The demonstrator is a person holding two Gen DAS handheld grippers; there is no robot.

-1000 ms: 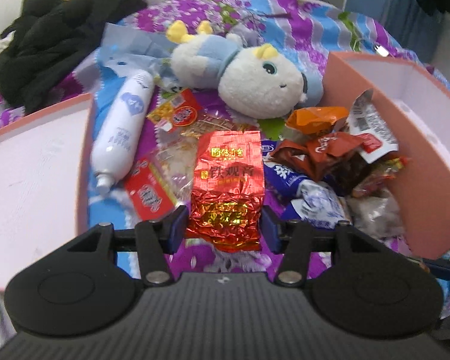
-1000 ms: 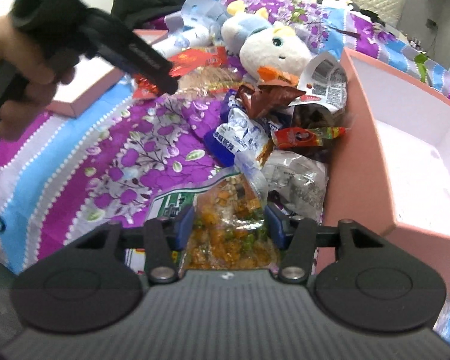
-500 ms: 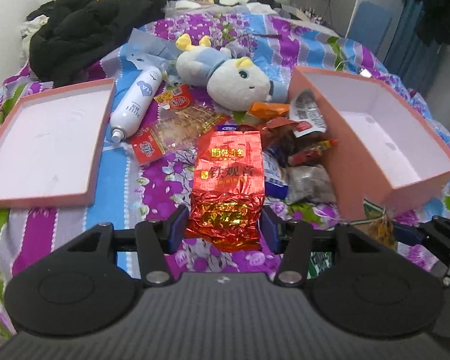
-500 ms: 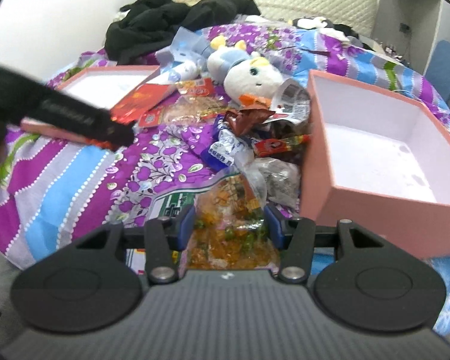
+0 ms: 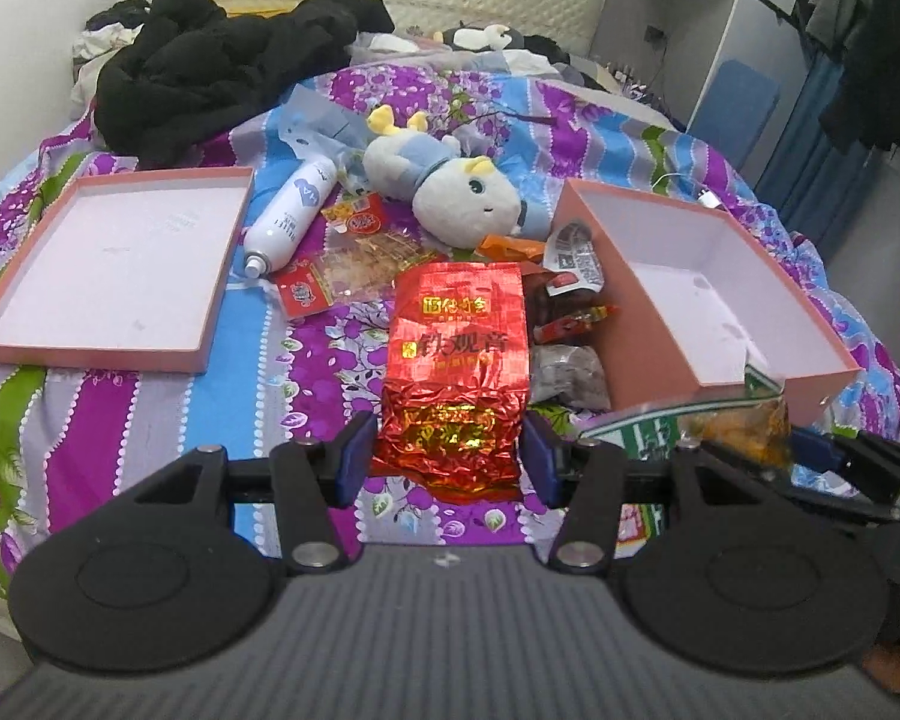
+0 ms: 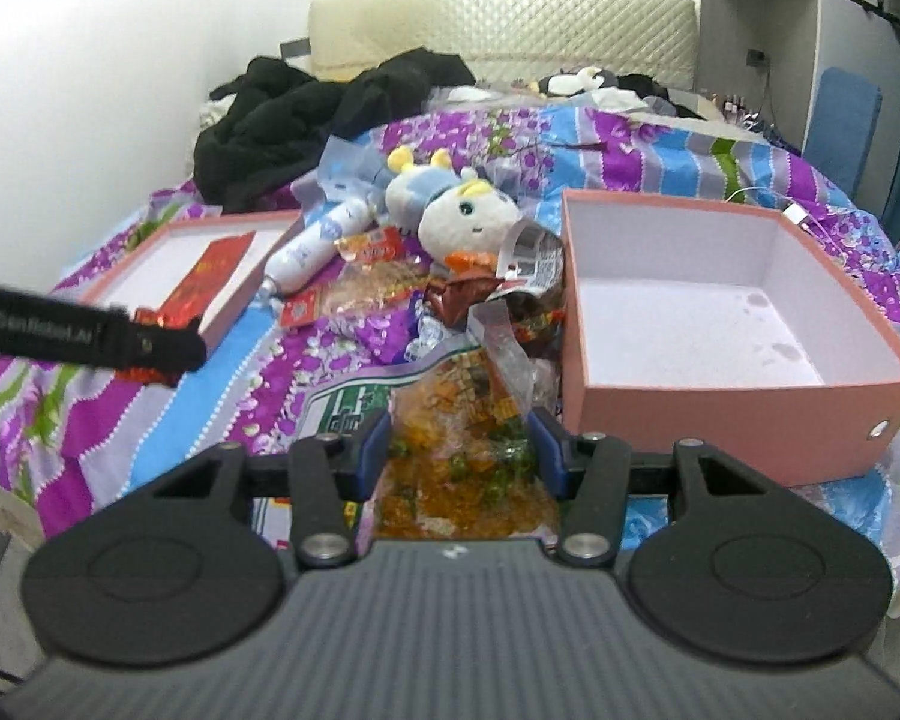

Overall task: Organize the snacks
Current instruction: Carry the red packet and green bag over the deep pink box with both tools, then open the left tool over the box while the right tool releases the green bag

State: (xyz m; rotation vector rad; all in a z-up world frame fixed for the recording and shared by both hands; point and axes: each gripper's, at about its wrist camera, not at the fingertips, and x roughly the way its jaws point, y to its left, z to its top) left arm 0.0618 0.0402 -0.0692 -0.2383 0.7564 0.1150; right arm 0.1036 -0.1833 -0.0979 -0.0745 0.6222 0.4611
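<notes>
Left tongs [image 5: 447,459] clamped on crinkled red foil tea pouch with gold lettering [image 5: 457,360], blue pads pressed to its lower sides. Right tongs [image 6: 459,441] clamped on clear plastic bag of orange and green candied bits [image 6: 459,450].

Since a second ago: both packets lifted clear of snack heap [image 5: 561,324] and carried up and back; far more of purple floral bedspread [image 5: 150,414] now in view below. Grip unchanged on either side.

Ahead and right of left tongs: deep pink cardboard box with white lining [image 5: 690,294], nothing inside. Ahead and left: shallow pink box lid [image 5: 108,270], likewise bare. Beyond the pouch: grey-and-white plush toy [image 5: 456,198], white spray bottle [image 5: 291,216], loose wrappers beside it.

Judgement: pick-up done for two items; placing step next, deep box the likely target for right tongs, nearest on that side. Remaining heap not yet sorted.
</notes>
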